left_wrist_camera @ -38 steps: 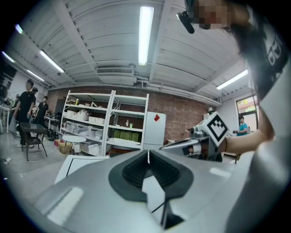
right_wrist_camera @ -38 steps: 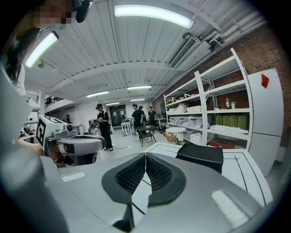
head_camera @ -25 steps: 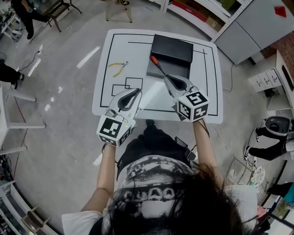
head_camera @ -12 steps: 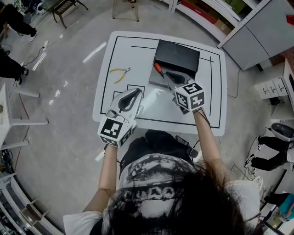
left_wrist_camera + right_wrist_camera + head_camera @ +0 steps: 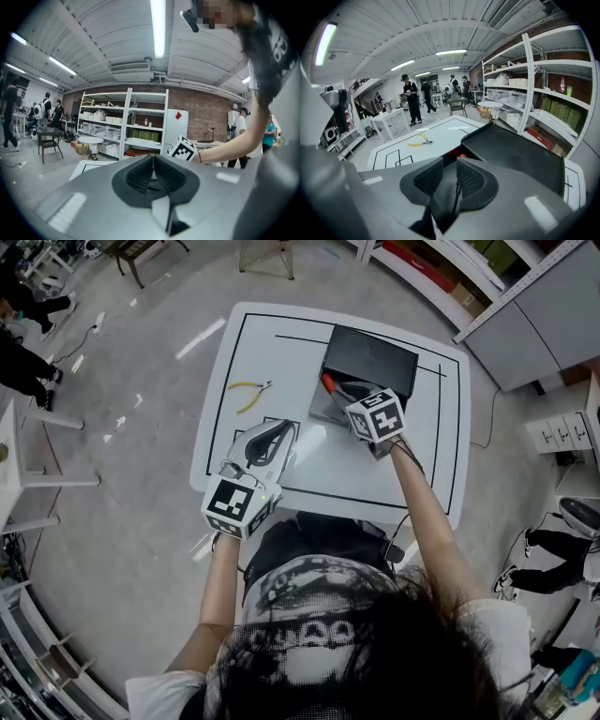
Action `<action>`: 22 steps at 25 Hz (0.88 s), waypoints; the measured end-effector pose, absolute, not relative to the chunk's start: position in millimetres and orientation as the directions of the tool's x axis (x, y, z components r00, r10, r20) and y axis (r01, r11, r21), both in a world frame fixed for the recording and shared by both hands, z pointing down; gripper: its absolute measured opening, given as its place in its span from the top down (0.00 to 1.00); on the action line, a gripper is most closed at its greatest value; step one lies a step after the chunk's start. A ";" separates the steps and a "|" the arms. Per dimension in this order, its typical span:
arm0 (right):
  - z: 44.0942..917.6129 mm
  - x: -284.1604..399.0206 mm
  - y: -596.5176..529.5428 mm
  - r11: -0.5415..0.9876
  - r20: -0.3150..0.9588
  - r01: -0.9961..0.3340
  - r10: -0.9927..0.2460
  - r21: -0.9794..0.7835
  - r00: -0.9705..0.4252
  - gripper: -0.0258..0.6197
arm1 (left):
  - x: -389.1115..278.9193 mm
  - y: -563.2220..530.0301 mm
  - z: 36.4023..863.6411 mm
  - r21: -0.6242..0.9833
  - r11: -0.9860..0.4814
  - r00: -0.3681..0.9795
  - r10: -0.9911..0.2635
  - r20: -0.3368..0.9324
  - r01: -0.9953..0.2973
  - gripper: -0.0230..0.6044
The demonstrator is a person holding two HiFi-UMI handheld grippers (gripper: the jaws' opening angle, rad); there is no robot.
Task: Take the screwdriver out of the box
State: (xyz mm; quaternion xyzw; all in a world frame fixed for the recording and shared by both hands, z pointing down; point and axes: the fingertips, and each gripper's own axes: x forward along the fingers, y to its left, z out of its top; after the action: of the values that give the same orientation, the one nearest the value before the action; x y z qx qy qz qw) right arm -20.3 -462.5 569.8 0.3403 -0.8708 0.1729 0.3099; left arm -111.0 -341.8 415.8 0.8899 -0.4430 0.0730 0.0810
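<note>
The black box (image 5: pixel 367 354) stands open at the table's far middle; its dark lid (image 5: pixel 515 150) fills the right of the right gripper view. The screwdriver's red handle (image 5: pixel 328 382) lies at the box's left edge, and only a sliver of that handle (image 5: pixel 461 155) shows past the jaws. My right gripper (image 5: pixel 351 396) hangs over the box with its jaws opening. The thin dark shaft (image 5: pixel 456 199) runs loose between the pads, near the right one. My left gripper (image 5: pixel 266 439) is shut on nothing, above the table's near left (image 5: pixel 152 172).
Yellow pliers (image 5: pixel 247 388) lie on the white table (image 5: pixel 281 343) left of the box, also seen as pliers (image 5: pixel 419 140) in the right gripper view. Black outlines mark the tabletop. Shelving stands beyond the table, and people stand far off in the room.
My right gripper has gone forward and down to the box with the screwdriver, and its jaws have parted. The left gripper has drifted a little forward.
</note>
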 end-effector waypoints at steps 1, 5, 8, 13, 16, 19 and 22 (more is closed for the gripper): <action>578.1 -21.3 -465.4 0.712 0.674 -0.697 -0.474 -0.085 -0.566 0.82 | -111.9 -343.2 415.7 0.079 -0.592 0.594 -0.778 0.203 -0.802 0.96; 606.8 -21.2 -478.4 0.711 0.728 -0.701 -0.449 -0.060 -0.518 0.80 | -116.6 -347.3 416.0 0.075 -0.583 0.585 -0.784 0.208 -0.809 0.96; 624.2 -23.3 -486.3 0.711 0.758 -0.701 -0.428 -0.054 -0.492 0.77 | -121.5 -350.2 418.5 0.071 -0.573 0.574 -0.790 0.215 -0.816 0.96; 642.0 -30.1 -491.3 0.724 0.801 -0.688 -0.382 -0.051 -0.461 0.75 | -129.3 -352.5 419.5 0.071 -0.557 0.557 -0.800 0.224 -0.828 0.96; 645.2 -32.5 -493.2 0.711 0.816 -0.700 -0.367 -0.064 -0.447 0.73 | -134.0 -352.6 418.0 0.071 -0.546 0.547 -0.807 0.223 -0.835 0.96; 646.6 -32.5 -495.0 0.696 0.822 -0.716 -0.373 -0.058 -0.430 0.73 | -138.3 -352.6 417.6 0.071 -0.535 0.536 -0.815 0.220 -0.842 0.96; 654.5 -29.7 -497.2 0.654 0.847 -0.754 -0.361 -0.068 -0.389 0.74 | -141.6 -351.5 418.9 0.070 -0.525 0.526 -0.821 0.221 -0.848 0.96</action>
State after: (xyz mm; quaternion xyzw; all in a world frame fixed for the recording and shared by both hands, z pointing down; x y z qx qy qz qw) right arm -29.7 -497.2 654.5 0.3476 -0.8015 0.2285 0.4295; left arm -141.6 -351.5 418.9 0.8695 -0.4799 0.0803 0.0848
